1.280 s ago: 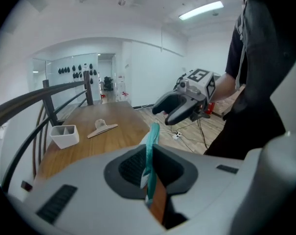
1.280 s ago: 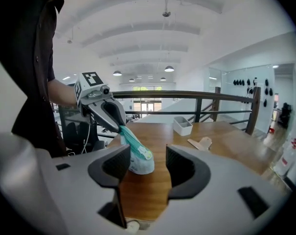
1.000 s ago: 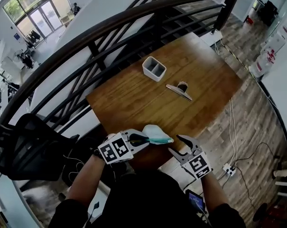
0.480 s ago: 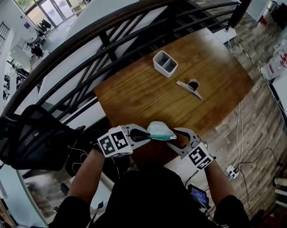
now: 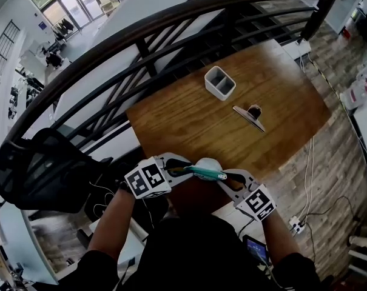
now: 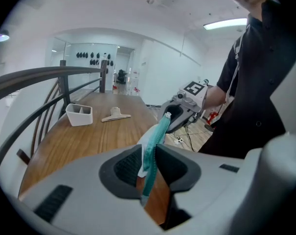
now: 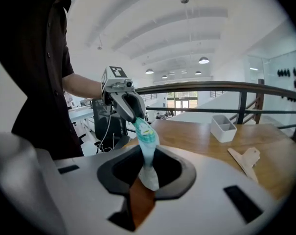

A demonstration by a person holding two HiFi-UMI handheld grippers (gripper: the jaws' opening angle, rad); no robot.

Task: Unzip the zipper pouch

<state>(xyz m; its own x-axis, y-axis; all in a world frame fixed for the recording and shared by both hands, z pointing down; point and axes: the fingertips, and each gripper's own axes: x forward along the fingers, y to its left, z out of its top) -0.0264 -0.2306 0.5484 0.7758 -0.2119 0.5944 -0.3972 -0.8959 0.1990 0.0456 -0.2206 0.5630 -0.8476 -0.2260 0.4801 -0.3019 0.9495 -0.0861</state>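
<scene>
Pouch: a small white pouch (image 5: 208, 164) with a teal zipper (image 5: 202, 173), held in the air over the near edge of the table (image 5: 189, 126) and stretched between the two grippers.
Left gripper: the left gripper (image 5: 182, 170) pinches one end across the zipper band. Its jaws have just been easing apart a little, though the pads press on the cloth.
Right gripper: the right gripper (image 5: 227, 177) has just been closing its jaws and now nips the other end (whether on the pull tab itself, I cannot tell).
Handling: likely light, soft and floppy. Thin cloth may slip from a loose pinch, and it buckles unless kept taut.
Where to hold: probably one end of the band held firmly while the tab is drawn straight along the zipper.
</scene>
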